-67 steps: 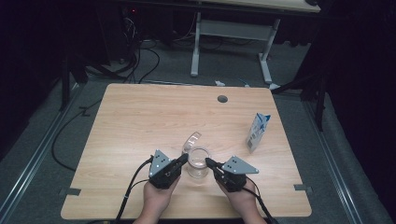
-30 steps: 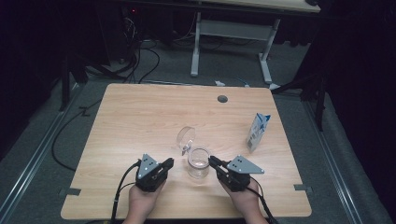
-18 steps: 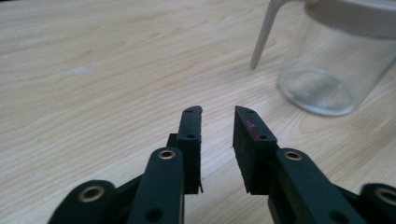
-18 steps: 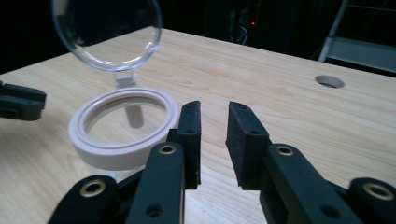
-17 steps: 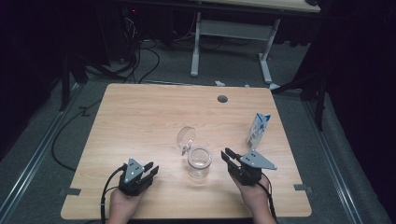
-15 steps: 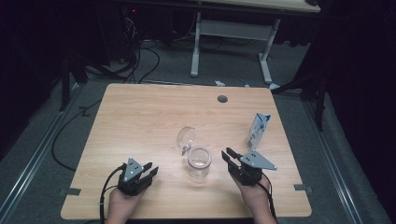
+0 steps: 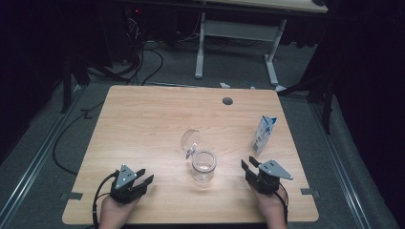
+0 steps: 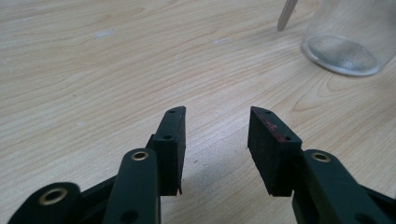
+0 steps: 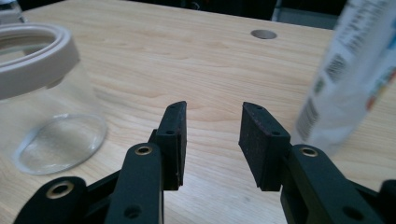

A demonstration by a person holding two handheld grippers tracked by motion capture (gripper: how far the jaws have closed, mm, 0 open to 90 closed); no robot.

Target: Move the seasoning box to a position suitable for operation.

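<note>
A clear glass jar stands upright near the table's front middle, its hinged lid swung open behind it. My left gripper rests low at the front left, well apart from the jar, and its jaws have just been opening with nothing between them. My right gripper sits to the jar's right, also just opened and empty. In the left gripper view my gripper is over bare wood, with the jar at the upper right. The right gripper view shows my gripper between the jar and a carton.
A small blue and white carton stands upright near the right edge of the wooden table. A round cable hole lies at the table's back. Cables and a desk frame sit on the floor beyond.
Both grippers have drawn away from the jar, the left one further left and toward the front edge, the right one to the right. Their jaws have opened. The jar has stayed put.
</note>
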